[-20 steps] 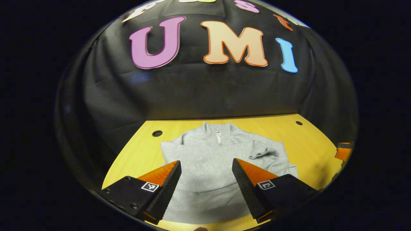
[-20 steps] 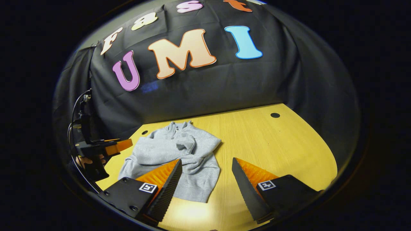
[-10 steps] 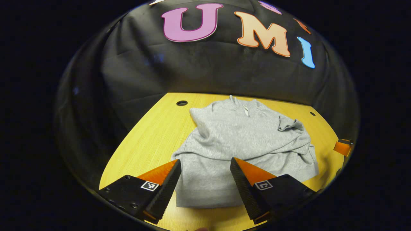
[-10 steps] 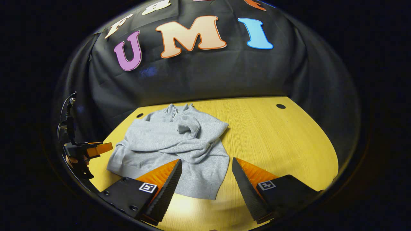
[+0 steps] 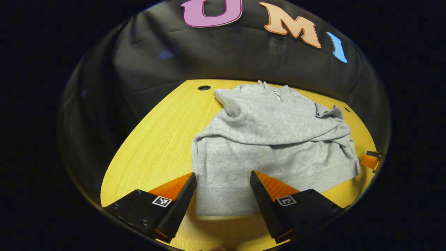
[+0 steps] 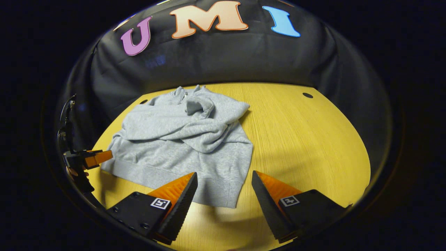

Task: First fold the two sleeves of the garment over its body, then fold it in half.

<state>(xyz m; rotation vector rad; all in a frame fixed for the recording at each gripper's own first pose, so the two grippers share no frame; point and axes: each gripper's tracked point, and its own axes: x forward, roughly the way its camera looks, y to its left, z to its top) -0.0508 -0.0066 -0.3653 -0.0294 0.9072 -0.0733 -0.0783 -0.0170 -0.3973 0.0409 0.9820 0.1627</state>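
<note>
Sleeves folded over sweatshirt (image 5: 271, 146); both tools apparently gaping above hem.

Grey garment (image 5: 275, 139) — plain — on a yellow wood-grain table (image 5: 156, 146).

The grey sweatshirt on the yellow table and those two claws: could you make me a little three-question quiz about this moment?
1. True or false: both sleeves of the grey fleece sweatshirt lie folded over its body.
2. The left claw hovers nearest which part? A) collar B) a hem corner C) a shoulder
3. Fill in: both the left claw and the right claw stand ____, gripping nothing.

Key
1. True; the sleeves cross the chest, and the sweatshirt lies on the yellow wooden table.
2. B; the hem corner lies between its fingers.
3. Open.
</note>
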